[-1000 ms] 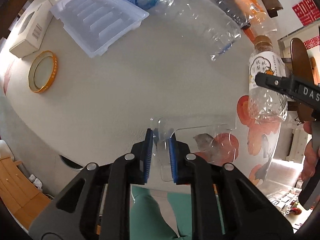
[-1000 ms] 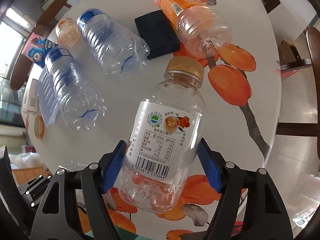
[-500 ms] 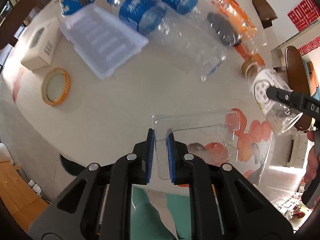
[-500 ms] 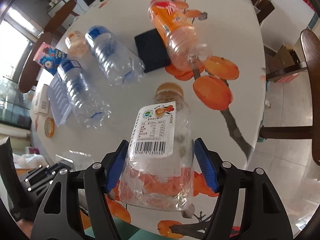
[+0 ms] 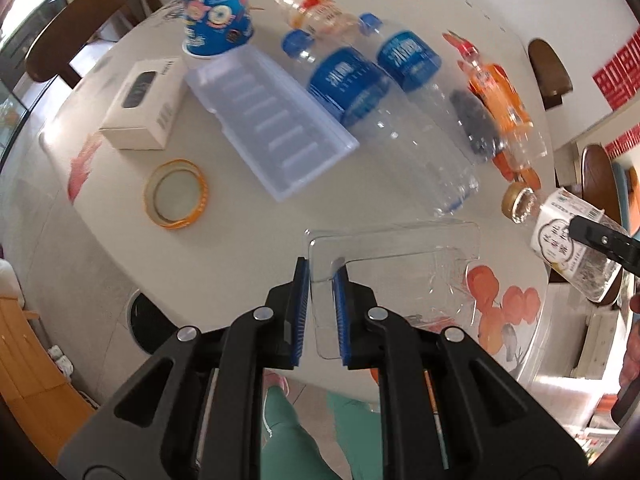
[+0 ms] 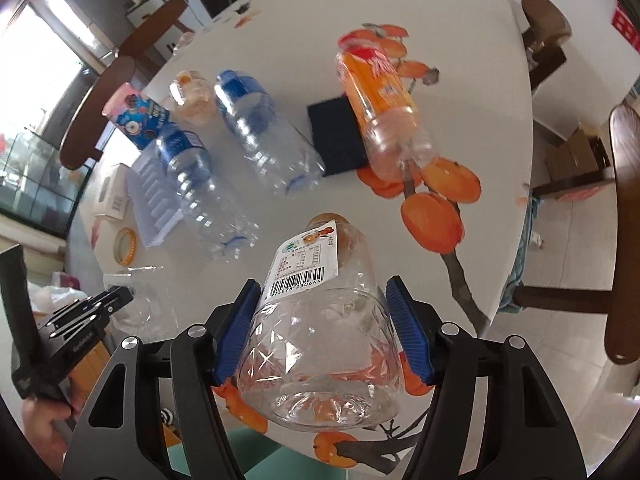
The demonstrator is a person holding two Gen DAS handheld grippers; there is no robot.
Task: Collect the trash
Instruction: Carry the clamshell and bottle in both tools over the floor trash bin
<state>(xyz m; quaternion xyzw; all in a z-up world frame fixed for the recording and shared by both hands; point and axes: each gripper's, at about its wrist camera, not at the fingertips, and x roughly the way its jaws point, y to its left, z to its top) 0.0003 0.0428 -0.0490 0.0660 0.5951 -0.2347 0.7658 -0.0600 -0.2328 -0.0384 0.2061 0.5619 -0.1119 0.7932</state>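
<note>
The left gripper [image 5: 321,292] is clamped on the edge of a clear, flat plastic blister tray [image 5: 400,264], its blue pads nearly together with the thin rim pinched between them; the tray hangs clear above the near edge of the round white table with orange fruit print [image 5: 248,248]. The right gripper [image 6: 324,328] holds a clear faceted plastic bottle with a gold cap and a white barcode label [image 6: 320,320]. Its pads press both sides of the bottle's body, and the bottle is raised off the table, cap pointing away and downward.

The other trash lies on the tabletop. Two clear water bottles with blue labels [image 6: 224,168] lie on their sides, side by side. An orange-labelled clear bottle [image 6: 384,112] lies with its side against a dark square pad [image 6: 336,140]. A small clear bottle with a white-and-orange label [image 5: 316,10] lies farther back, near a blue printed paper cup [image 5: 218,20]. A translucent ribbed plastic tray [image 5: 272,120], a white cardboard box [image 5: 144,104] and a roll of orange-rimmed tape [image 5: 176,194] sit toward the left side.
</note>
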